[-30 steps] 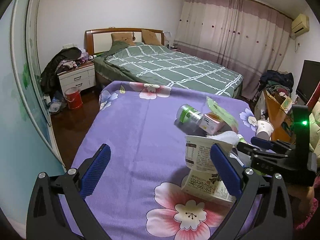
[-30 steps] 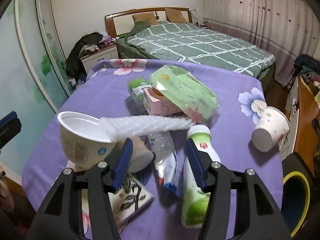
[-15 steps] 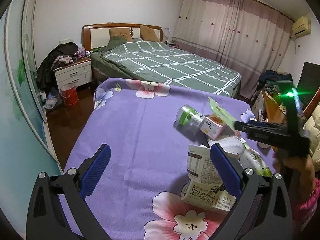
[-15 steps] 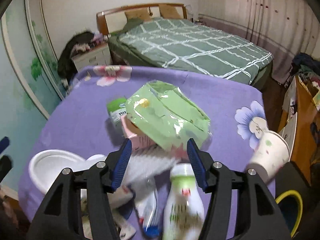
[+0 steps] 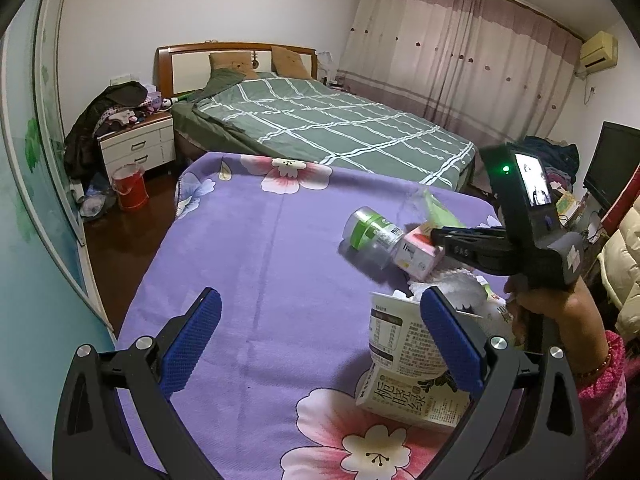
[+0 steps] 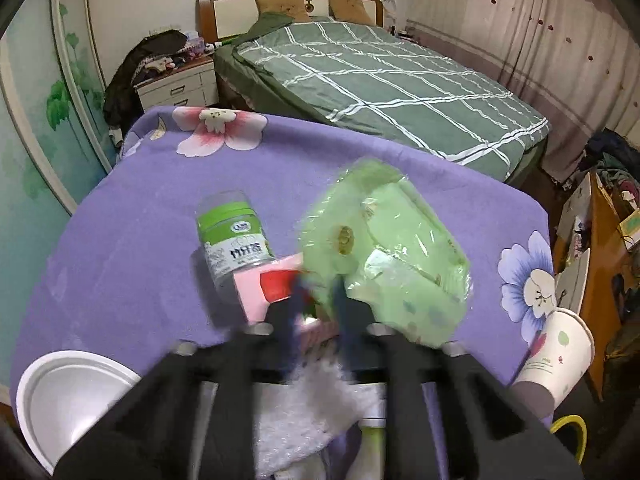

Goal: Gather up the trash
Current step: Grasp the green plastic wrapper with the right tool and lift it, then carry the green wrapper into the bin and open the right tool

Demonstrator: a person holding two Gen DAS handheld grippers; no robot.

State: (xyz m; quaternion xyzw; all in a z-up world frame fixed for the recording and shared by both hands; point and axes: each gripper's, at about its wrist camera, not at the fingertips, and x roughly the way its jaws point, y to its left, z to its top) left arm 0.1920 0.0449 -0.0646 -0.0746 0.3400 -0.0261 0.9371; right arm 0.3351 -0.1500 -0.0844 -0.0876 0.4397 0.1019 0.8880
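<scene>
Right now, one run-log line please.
right gripper: closing on green wrapper | left gripper: open, empty | paper cup: untouched

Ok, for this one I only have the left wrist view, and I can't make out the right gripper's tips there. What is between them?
Observer: In the right wrist view the right gripper is closing its jaws on the lower edge of the green package. The picture is blurred, but the pads seem to press it.
Operator: Anything hidden behind that gripper?
Observer: A paper cup, tilted, at the right edge of the purple cloth.
Operator: Any bin?
Observer: A yellow-rimmed container shows just below the cup, off the cloth.
</scene>
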